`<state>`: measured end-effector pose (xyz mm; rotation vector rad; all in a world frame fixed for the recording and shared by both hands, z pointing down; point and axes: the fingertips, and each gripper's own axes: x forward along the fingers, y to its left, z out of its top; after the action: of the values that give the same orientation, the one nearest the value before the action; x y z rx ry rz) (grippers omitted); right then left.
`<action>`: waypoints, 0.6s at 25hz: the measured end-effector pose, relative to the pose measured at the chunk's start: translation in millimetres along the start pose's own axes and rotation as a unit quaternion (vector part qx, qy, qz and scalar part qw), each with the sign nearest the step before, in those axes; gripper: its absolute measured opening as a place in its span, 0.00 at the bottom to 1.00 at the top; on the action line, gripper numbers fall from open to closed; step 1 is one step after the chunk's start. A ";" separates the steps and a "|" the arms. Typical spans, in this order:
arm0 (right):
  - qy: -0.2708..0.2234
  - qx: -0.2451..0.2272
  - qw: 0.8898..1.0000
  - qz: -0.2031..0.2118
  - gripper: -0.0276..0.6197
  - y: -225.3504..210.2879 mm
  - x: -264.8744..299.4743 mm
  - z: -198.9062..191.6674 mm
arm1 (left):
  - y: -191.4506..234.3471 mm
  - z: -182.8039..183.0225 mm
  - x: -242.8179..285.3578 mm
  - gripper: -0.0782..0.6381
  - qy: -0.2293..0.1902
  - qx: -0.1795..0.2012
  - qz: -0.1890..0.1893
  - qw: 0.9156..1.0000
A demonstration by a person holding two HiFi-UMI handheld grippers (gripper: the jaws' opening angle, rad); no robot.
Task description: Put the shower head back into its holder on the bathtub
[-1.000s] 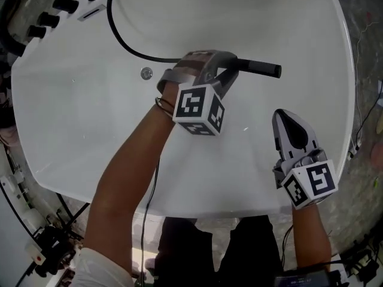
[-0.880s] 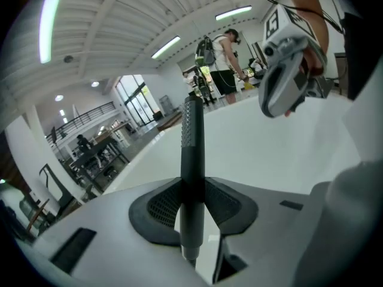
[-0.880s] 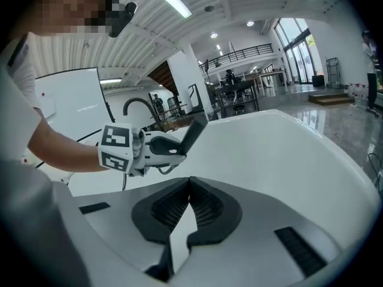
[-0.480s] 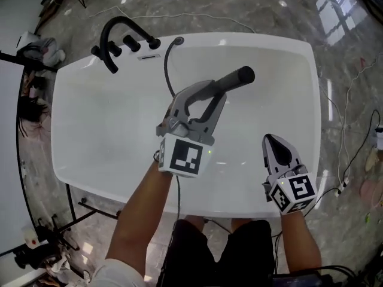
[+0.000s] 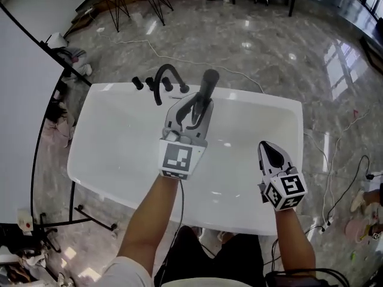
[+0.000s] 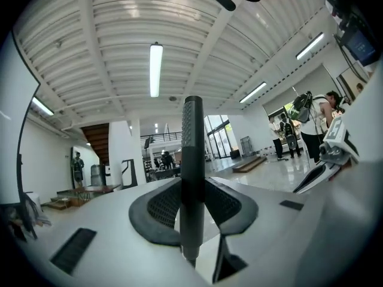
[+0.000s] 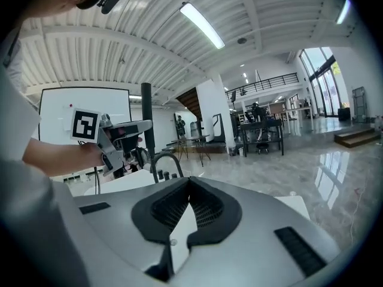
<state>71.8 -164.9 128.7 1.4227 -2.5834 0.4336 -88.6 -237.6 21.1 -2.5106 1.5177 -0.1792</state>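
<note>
My left gripper (image 5: 199,106) is shut on the black shower head (image 5: 207,85), which stands up out of the jaws and points toward the far rim of the white bathtub (image 5: 114,130). In the left gripper view the shower head (image 6: 191,160) rises straight up between the pads, with my left gripper (image 6: 191,220) clamped on it. The curved black faucet (image 5: 163,76) and its knobs sit on the far rim, just left of the shower head. I cannot make out the holder. My right gripper (image 5: 266,147) hangs shut and empty over the tub's near right; its jaws (image 7: 188,205) meet on nothing.
Grey marble floor (image 5: 269,52) surrounds the tub, with cables trailing across it on the right. A white board (image 5: 24,70) and black stands are at the left. From the right gripper view the faucet (image 7: 164,163) shows beyond the jaws, beside my left gripper (image 7: 114,139).
The left gripper has lifted the shower head from lying low across the tub to standing upright near the faucet. The head view has pulled back and higher. The right gripper has stayed shut at the near right.
</note>
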 end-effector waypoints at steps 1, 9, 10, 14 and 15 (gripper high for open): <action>-0.004 -0.008 1.000 0.001 0.06 2.1 5.2 12.8 | 9.8 7.5 -0.8 0.29 -0.005 -0.008 0.009 1.000; 0.000 -0.032 0.999 0.022 0.06 37.9 44.4 59.0 | 76.7 42.7 1.2 0.29 -0.024 -0.046 0.044 0.998; 0.002 -0.032 0.999 0.023 0.06 40.4 48.7 60.2 | 81.5 45.4 2.9 0.29 -0.026 -0.048 0.046 0.997; 0.009 -0.046 0.998 0.029 0.06 50.5 72.2 69.4 | 105.4 53.5 14.6 0.29 -0.043 -0.056 0.054 0.996; 0.010 -0.051 0.998 0.031 0.06 52.1 78.6 72.8 | 111.1 53.5 18.8 0.29 -0.044 -0.060 0.055 0.996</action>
<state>-14.3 -225.2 72.6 1.3022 -2.5988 0.3184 -164.5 -298.5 -56.9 -2.4786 1.6729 0.0405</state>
